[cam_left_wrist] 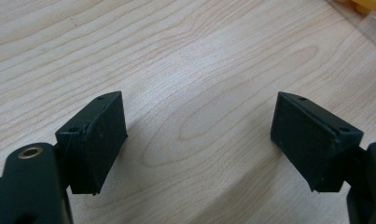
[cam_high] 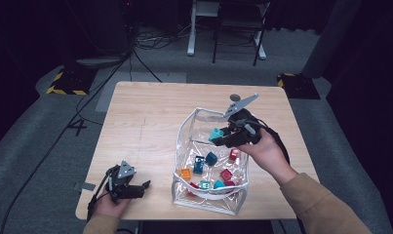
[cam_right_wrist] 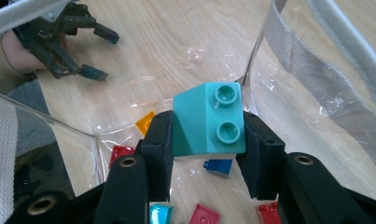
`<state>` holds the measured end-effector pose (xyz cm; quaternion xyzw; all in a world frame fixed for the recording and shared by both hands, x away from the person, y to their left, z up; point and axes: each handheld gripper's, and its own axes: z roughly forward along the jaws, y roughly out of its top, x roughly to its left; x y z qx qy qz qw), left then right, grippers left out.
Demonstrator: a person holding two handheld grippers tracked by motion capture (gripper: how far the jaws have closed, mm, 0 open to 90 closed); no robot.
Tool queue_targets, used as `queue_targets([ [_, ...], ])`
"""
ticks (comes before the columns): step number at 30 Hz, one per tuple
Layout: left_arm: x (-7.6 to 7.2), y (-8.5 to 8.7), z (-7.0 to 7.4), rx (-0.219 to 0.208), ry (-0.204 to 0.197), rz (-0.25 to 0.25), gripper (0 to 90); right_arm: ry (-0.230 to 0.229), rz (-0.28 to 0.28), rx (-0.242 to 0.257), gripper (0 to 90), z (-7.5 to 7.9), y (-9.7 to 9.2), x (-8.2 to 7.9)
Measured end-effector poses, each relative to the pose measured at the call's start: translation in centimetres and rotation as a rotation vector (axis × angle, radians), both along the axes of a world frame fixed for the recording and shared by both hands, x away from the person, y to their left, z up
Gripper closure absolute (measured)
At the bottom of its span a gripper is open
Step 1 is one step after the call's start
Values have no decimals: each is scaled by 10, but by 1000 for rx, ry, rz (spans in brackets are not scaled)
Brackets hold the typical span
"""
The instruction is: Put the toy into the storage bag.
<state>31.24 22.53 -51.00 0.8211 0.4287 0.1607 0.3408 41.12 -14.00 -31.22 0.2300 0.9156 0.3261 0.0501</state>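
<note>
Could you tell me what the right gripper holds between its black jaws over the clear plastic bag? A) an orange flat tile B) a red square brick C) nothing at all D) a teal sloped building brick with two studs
D: in the right gripper view, the right gripper has its jaws pressed on both sides of the teal sloped building brick with two studs, above the clear plastic bag.

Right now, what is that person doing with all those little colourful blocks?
A person holds a gripper in each hand at a wooden table. The right gripper is clamped on a teal toy brick and holds it over the open clear plastic bag. More bricks, red, orange, blue and teal, lie in the bottom of the bag. The left gripper rests on the table beside the bag with its jaws open and nothing between them.
</note>
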Motion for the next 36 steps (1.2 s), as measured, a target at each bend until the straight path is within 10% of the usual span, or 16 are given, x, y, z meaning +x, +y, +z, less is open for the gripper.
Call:
queue_targets([
  [10,0,0,0,0,0,0,186,-6,-8,92,420,4,-9,-2],
  [36,0,0,0,0,0,0,186,-120,-121,191,420,39,-94,-23],
])
